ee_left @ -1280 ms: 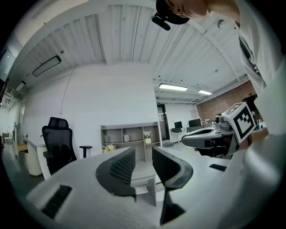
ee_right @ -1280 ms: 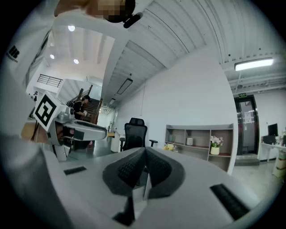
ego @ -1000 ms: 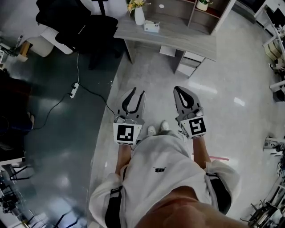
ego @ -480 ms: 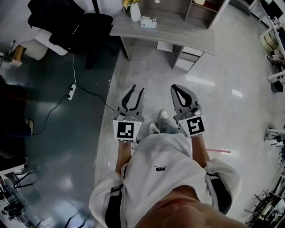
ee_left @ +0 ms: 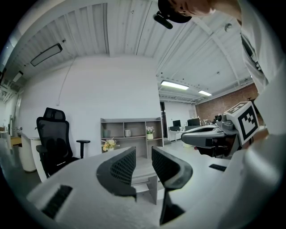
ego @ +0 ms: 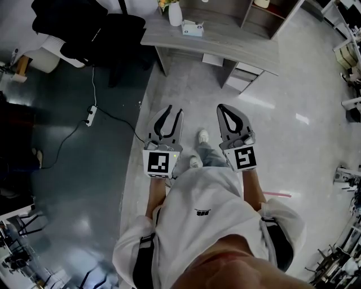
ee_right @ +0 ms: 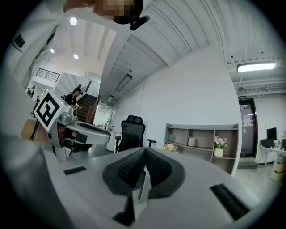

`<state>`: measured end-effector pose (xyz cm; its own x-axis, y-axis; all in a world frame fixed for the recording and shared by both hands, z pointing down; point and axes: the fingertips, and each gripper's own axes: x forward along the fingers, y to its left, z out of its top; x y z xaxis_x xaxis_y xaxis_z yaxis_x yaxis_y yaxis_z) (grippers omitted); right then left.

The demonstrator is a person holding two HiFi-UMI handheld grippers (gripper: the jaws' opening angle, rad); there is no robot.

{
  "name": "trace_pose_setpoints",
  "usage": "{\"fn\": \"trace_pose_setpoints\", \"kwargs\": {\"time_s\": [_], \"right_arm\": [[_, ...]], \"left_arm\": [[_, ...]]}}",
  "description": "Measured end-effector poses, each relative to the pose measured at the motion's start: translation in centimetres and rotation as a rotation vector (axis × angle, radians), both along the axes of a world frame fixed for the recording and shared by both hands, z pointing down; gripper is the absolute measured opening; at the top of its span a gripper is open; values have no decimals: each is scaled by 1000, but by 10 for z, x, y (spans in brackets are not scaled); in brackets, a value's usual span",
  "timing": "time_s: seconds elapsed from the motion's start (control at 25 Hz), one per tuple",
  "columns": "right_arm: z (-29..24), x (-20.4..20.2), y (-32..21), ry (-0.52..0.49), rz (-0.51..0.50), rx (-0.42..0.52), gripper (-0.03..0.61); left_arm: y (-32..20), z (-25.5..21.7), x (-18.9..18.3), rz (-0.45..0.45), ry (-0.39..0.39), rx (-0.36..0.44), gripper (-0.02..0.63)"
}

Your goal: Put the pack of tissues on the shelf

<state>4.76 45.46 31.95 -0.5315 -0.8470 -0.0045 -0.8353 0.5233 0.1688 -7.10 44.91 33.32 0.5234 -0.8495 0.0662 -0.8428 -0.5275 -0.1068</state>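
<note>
The left claw (ego: pixel 174 111) has its jaws apart and holds nothing. The right claw (ego: pixel 221 107) has its tips together, also empty. The pack of tissues (ego: pixel 192 28) lies on the desk (ego: pixel 237 45), near 1 white vase (ego: pixel 175 12).

Office. Grey desk (ego: pixel 225 42), black mesh office chair (ee_left: pixel 53 141), open shelf (ee_left: pixel 132 120) against white wall. Power strip (ego: pixel 90 114) with cable on glossy floor. Ceiling strip lights (ee_left: pixel 175 85); monitors (ee_left: pixel 194 121) in far background.
</note>
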Motion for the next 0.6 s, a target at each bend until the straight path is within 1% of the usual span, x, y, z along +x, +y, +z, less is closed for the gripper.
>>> {"fn": "trace_pose_setpoints", "kwargs": {"time_s": [0.2,0.32,0.6], "right_arm": [[3,6,-43,6,-1,-14,26],[4,10,-67,18,-18,-16,26],[0,18,-116,1,-67,-7,26]], "left_arm": [[-40,8,2,-17,-9,-21,126],[-63,10,7,-28,-11,-33,126],[-111,8,20,-52,-31,-39,126]]}}
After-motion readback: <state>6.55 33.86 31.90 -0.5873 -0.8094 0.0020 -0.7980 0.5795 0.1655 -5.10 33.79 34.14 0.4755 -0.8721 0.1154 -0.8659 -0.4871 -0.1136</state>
